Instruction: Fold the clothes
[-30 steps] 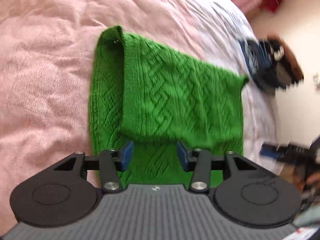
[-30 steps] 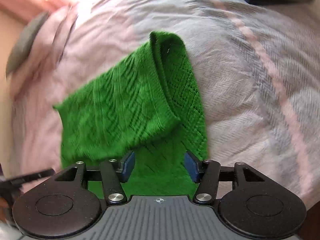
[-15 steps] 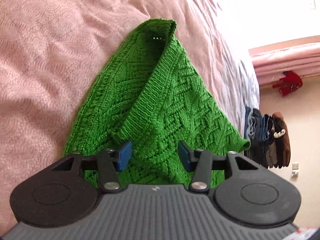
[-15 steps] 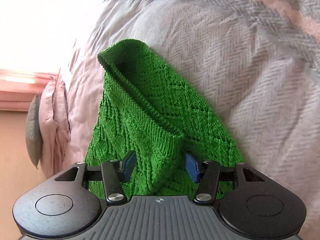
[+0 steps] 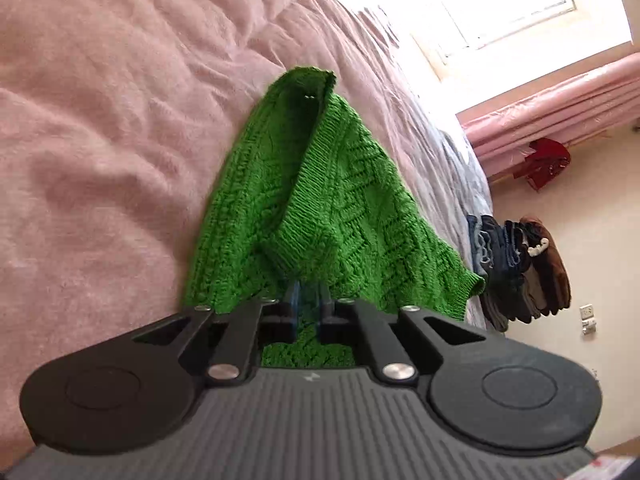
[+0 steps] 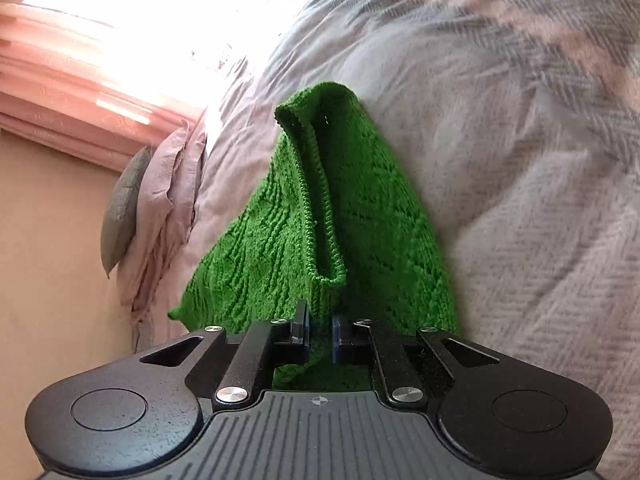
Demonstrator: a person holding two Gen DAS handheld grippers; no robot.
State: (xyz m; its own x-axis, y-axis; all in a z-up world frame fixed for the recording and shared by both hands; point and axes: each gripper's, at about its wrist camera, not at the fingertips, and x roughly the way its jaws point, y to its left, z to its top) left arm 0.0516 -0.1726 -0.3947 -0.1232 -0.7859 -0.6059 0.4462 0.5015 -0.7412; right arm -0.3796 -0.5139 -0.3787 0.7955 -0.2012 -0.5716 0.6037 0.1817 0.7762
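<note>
The jaws of the left gripper (image 5: 307, 307) are closing narrow on the near edge of a green cable-knit sweater (image 5: 340, 216), knit pinched between the blue pads. The jaws of the right gripper (image 6: 320, 334) are drawn nearly together on the same sweater (image 6: 360, 216), its ribbed hem caught between them. Ahead of both, the garment is spread on a bed (image 5: 100, 120) covered in pink fleece and grey herringbone fabric. Beyond, right of the left jaws, a stack of folded dark clothes (image 5: 516, 268) is seen.

Bed (image 5: 120, 128) with knitwear on top
A green knitted garment (image 5: 340, 208) lies on the bed's pink-and-grey cover; folded clothes (image 5: 520, 264) are stacked beyond it.
</note>
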